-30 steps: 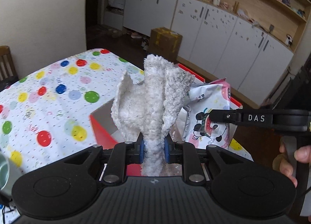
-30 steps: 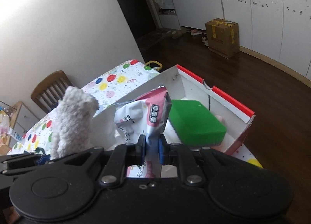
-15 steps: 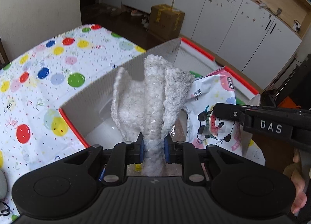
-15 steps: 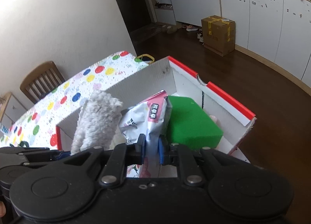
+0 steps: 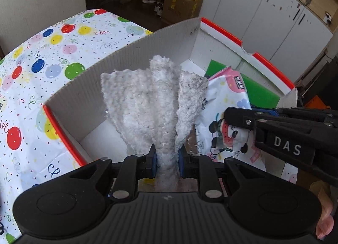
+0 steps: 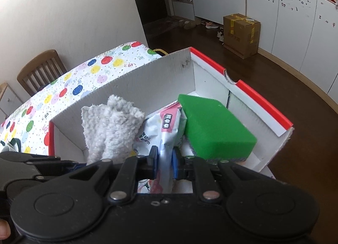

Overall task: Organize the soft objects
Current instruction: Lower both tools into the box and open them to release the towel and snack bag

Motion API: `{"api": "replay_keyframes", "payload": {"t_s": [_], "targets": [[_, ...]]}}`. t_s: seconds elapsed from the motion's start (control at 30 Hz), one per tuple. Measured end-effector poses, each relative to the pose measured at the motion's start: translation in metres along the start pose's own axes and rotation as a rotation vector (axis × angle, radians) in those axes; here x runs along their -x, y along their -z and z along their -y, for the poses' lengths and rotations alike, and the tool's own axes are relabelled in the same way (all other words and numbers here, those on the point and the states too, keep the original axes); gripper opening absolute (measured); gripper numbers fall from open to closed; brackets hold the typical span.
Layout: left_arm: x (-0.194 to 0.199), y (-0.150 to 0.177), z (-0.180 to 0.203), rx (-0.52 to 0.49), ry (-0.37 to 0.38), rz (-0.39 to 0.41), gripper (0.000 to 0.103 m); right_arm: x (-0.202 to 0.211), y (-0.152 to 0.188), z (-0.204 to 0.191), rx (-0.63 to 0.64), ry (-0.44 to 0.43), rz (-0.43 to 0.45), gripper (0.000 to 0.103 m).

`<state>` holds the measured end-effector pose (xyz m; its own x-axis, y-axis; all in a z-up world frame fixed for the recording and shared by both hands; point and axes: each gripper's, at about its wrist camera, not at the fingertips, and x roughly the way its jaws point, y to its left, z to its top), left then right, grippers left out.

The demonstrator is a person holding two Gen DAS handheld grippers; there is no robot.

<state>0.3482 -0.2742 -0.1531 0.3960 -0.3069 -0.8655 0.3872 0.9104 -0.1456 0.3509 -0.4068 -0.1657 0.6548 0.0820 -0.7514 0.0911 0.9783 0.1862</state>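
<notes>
My left gripper [image 5: 166, 159] is shut on a fluffy white cloth [image 5: 152, 100], which fans out above the inside of a white cardboard box with a red rim [image 5: 147, 43]. My right gripper [image 6: 165, 161] is shut on a soft pink-and-white printed packet [image 6: 162, 129]. In the left wrist view that packet [image 5: 226, 104] hangs beside the cloth, held by the right gripper [image 5: 230, 117] coming in from the right. The cloth [image 6: 109, 129] also shows left of the packet in the right wrist view. A green sponge block [image 6: 213, 127] lies in the box's right end.
The box [image 6: 135, 79] stands on a table with a balloon-print cloth [image 5: 42, 58] stretching left. A wooden chair [image 6: 40, 70] stands at the table's far side. Beyond are dark floor, a brown carton [image 6: 240, 34] and white cabinets [image 5: 264, 11].
Both grippers have come down and forward over the box with their loads. The cloth and the packet now hang lower, within the box walls, and the green sponge looks nearer.
</notes>
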Motion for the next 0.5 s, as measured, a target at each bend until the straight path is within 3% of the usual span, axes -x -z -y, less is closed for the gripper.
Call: {"api": "replay_keyframes", "payload": {"t_s": [0.27,0.5], "targets": [[-0.0061,0.0012,0.0036,-0.012,-0.002,-0.016,0.019,-0.0007,-0.0012,-0.0014,0.005,0.007,-0.006,0.013],[-0.0014,0.0032,0.0075,-0.029,-0.035,0.000,0.019,0.0039,-0.0007,-0.0050,0.033,-0.007,-0.023,0.021]]}}
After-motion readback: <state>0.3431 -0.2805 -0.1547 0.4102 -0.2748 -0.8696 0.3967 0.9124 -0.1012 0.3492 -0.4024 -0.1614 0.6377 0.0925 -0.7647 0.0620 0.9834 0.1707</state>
